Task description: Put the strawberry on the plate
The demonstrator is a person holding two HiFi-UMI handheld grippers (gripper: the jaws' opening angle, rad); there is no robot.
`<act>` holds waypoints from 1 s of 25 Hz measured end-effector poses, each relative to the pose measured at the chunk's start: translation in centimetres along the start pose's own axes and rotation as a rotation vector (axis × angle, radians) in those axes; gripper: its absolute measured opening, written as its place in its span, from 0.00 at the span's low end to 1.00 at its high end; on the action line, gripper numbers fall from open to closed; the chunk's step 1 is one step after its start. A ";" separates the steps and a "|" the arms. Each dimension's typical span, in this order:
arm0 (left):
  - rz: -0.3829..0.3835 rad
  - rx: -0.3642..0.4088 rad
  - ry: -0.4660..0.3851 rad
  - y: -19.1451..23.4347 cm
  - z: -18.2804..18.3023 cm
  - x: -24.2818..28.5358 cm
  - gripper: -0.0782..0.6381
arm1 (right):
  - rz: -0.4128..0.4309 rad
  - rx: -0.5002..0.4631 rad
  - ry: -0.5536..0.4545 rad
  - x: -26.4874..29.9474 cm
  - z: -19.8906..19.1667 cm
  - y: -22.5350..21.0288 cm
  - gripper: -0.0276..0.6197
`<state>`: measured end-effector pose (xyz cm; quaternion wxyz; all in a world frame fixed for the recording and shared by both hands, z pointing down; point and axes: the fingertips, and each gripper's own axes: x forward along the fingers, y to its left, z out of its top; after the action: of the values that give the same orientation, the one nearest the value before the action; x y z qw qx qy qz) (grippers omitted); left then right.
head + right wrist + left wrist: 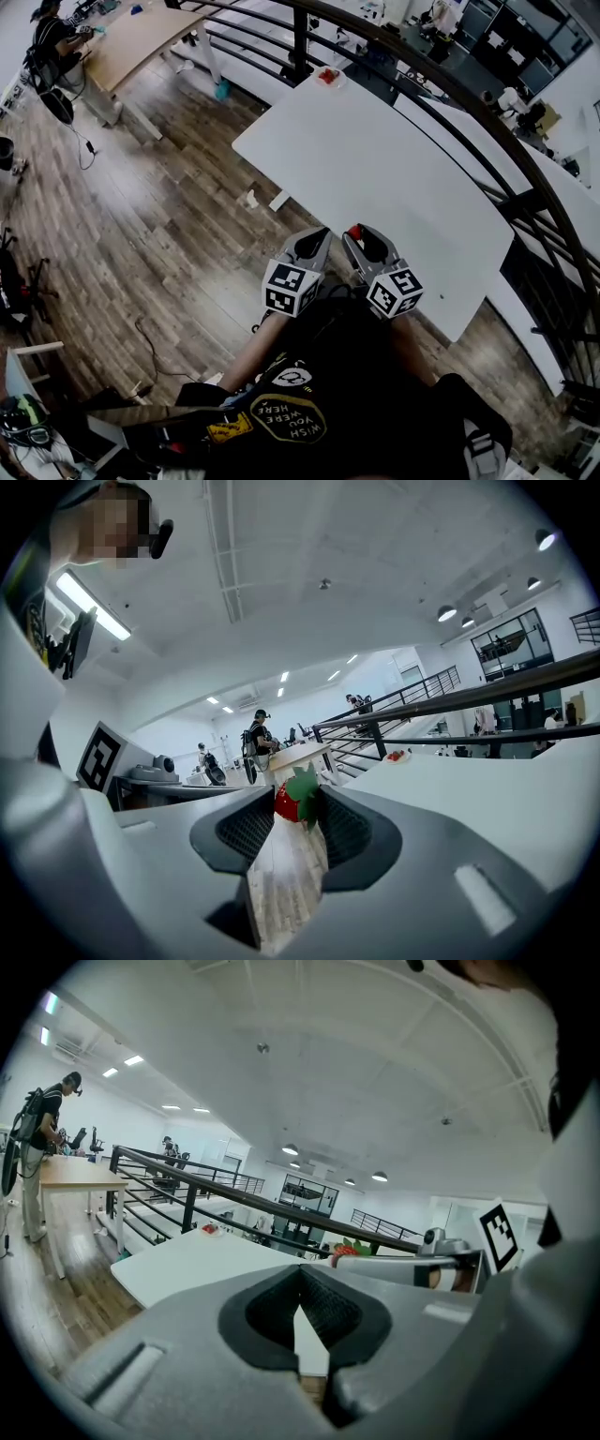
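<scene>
My right gripper (pixel 354 234) is shut on a red strawberry (pixel 292 801) with green leaves, pinched between the fingertips. The fruit (pixel 345 1250) also shows in the left gripper view, at the tip of the right gripper. My left gripper (pixel 321 236) hangs right beside it, its pads meeting at the tip (pixel 301 1274) with nothing between them. Both grippers hover by the near edge of the white table (pixel 375 169). A small plate (pixel 328 77) with something red on it stands at the table's far end, also seen as a plate (pixel 211 1230) in the left gripper view and a plate (pixel 398 757) in the right one.
A dark metal railing (pixel 450 84) runs along the table's far and right sides. Wood floor (pixel 141 216) lies to the left, with a wooden desk (pixel 131 42) and a person at the far left. More people stand in the background.
</scene>
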<state>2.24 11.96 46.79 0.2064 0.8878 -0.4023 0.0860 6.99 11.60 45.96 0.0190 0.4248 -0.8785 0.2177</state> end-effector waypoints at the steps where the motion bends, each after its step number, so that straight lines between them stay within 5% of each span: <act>1: 0.004 -0.001 -0.002 0.3 0.3 0.3 0.12 | 0.003 -0.001 0.001 0.3 0.2 -0.3 0.28; 11: 0.046 0.072 0.017 2.5 3.8 4.6 0.12 | 0.030 -0.012 -0.028 3.3 3.7 -3.5 0.28; 25: 0.019 0.063 0.095 2.4 3.0 10.3 0.12 | 0.029 0.031 -0.021 4.5 4.6 -8.7 0.28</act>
<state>7.22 2.24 48.10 0.1965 0.8849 -0.3975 0.1426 11.39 1.72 45.96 -0.0003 0.4144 -0.8813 0.2271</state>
